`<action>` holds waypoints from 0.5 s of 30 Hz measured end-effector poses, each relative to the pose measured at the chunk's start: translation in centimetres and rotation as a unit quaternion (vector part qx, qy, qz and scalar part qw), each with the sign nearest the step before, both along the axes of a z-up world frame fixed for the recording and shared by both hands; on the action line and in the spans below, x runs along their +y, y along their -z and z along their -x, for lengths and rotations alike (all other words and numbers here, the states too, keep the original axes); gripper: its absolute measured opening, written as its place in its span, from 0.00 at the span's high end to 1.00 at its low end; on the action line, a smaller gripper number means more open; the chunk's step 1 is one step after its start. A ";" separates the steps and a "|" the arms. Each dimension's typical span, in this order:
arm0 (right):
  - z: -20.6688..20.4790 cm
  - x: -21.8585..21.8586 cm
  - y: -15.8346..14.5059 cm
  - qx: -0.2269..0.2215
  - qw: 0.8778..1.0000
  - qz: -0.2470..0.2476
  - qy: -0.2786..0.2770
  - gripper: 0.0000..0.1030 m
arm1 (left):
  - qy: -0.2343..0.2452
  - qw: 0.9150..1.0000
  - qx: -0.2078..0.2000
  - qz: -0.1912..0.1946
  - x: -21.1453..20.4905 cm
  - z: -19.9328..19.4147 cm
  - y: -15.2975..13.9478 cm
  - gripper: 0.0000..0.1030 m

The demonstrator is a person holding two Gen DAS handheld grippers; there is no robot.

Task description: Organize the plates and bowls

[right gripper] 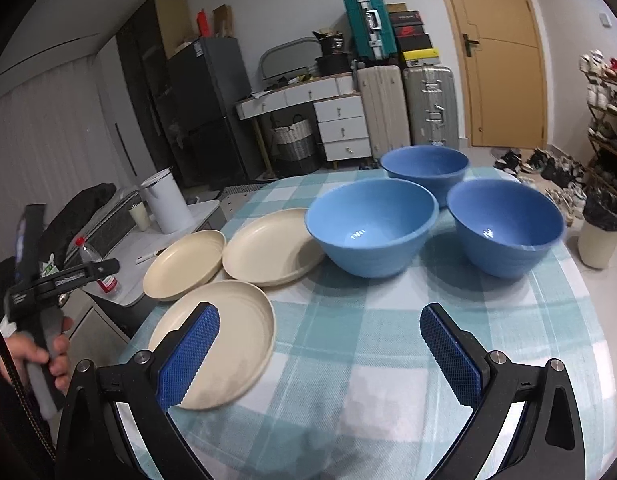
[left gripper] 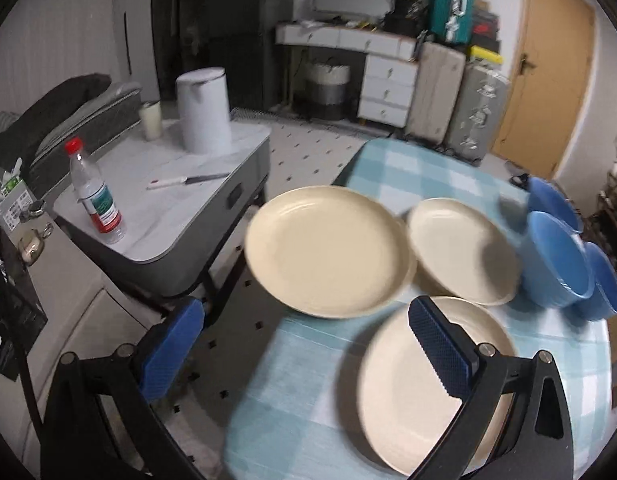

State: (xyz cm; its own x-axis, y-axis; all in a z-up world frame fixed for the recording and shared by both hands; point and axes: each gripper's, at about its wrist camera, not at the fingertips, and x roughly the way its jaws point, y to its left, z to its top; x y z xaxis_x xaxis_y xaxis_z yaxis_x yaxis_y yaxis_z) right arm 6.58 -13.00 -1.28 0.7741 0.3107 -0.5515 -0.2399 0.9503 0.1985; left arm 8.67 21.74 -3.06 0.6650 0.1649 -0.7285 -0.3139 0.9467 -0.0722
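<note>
Nothing was stacked yet: three cream round plates (right gripper: 212, 344) lay singly along the left edge of the checked-cloth table (right gripper: 348, 380), three blue bowls (right gripper: 372, 228) apart behind them. Left gripper (left gripper: 308, 356) and right gripper (right gripper: 320, 356) hovered, both spread wide and empty.

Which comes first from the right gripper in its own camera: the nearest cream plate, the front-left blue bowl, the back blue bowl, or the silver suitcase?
1. Nearest cream plate, by the right gripper's left jaw.
2. Front-left blue bowl, mid-table, ahead.
3. Back blue bowl, at the table's far edge.
4. Silver suitcase, against the far wall by the door.
</note>
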 end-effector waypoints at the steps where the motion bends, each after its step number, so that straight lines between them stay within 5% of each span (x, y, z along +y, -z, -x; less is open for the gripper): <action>1: -0.5 0.5 -0.3 -0.003 1.000 0.003 -0.009 0.01 | -0.006 1.000 0.007 0.004 0.7 -0.7 0.4 0.00; 9: -4.9 7.1 -4.7 -0.050 0.991 0.021 -0.121 0.01 | -0.044 0.997 0.039 0.049 5.7 -4.9 2.9 0.00; 15: -11.3 13.7 -7.2 -0.026 0.976 0.000 -0.216 0.01 | -0.063 0.993 0.054 0.081 9.2 -7.4 4.5 0.00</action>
